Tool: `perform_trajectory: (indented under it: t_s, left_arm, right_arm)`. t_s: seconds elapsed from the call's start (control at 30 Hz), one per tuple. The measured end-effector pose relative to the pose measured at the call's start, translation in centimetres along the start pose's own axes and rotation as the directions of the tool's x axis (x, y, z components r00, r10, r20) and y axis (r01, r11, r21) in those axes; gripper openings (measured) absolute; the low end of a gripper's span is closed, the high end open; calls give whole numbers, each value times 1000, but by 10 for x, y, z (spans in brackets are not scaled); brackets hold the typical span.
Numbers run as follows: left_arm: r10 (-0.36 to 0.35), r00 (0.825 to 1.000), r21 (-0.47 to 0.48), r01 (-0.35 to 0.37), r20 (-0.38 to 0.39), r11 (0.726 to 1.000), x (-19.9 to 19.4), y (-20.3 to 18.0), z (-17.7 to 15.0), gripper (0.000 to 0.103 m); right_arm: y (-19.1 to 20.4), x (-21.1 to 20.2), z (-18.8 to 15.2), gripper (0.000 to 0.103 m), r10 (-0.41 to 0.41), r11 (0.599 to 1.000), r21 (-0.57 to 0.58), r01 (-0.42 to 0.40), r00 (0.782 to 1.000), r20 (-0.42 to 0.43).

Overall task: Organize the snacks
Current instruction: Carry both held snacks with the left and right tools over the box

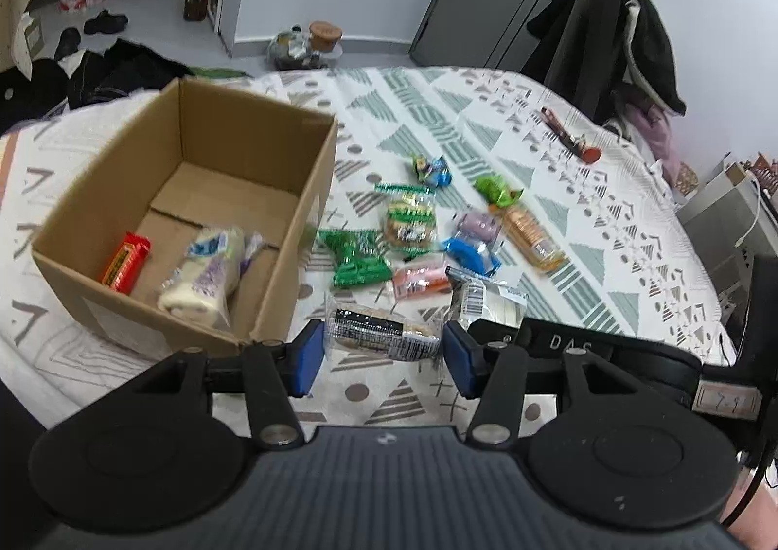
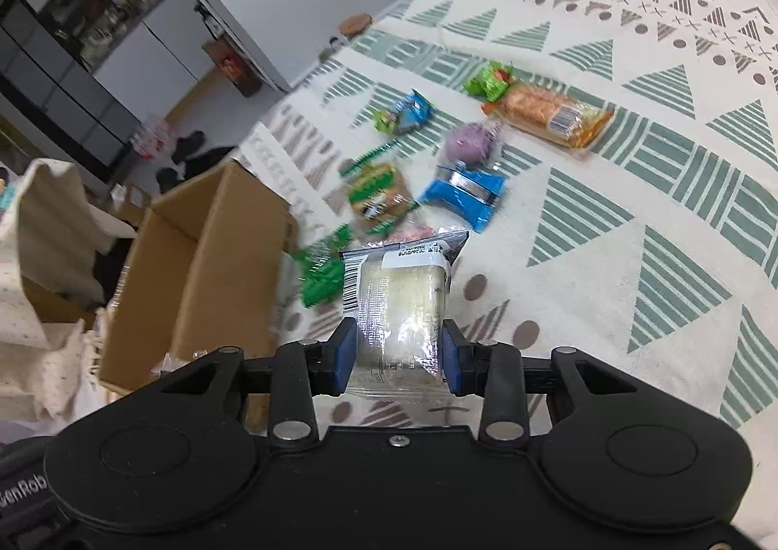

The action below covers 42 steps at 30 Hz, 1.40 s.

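Observation:
An open cardboard box (image 1: 291,258) stands on the patterned tablecloth (image 1: 608,258), left of my left gripper (image 1: 384,358). It holds a red bar (image 1: 125,262) and a white wrapped snack (image 1: 209,277). My left gripper is shut on a clear packet with a black label (image 1: 384,336), one blue pad at each end. My right gripper (image 2: 397,360) is shut on a clear packet holding a pale cake (image 2: 403,302), just above the cloth, with the box (image 2: 204,268) to its left. Loose snacks lie ahead: a green packet (image 1: 357,258), a bun (image 1: 408,221), a blue packet (image 1: 469,256), and a long orange packet (image 2: 549,112).
Keys with a red tag (image 1: 574,136) lie at the far side of the table. A chair draped with a dark coat (image 1: 617,29) stands behind it. Dark clothes and shoes (image 1: 104,22) lie on the floor past the box. A cream cloth bag (image 2: 44,234) sits left of the box.

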<state>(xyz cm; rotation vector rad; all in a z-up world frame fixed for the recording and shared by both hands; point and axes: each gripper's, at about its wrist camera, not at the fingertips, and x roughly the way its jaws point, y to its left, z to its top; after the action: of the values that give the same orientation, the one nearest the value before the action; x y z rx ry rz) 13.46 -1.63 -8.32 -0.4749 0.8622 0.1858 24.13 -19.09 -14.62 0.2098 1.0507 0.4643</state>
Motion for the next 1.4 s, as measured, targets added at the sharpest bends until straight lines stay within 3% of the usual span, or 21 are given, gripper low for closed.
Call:
perform_trajectory:
  t_s: [0.37,0.77,1.4]
  left_arm:
    - [18,996,-13,-17,88,1000,-43,12,13,52]
    - [41,992,-45,-36,120,998,-57,37,23,52]
    - [95,986,-140,-75,137,987,-54,92,45,52]
  right_arm:
    - [28,-24,-4,35,91,994,-59,-87,993,78]
    - [65,-41,-11,35,157,983,-122,-139,977,147]
    - [112,-22,-12,35,273,959,-120,-257,951,145]
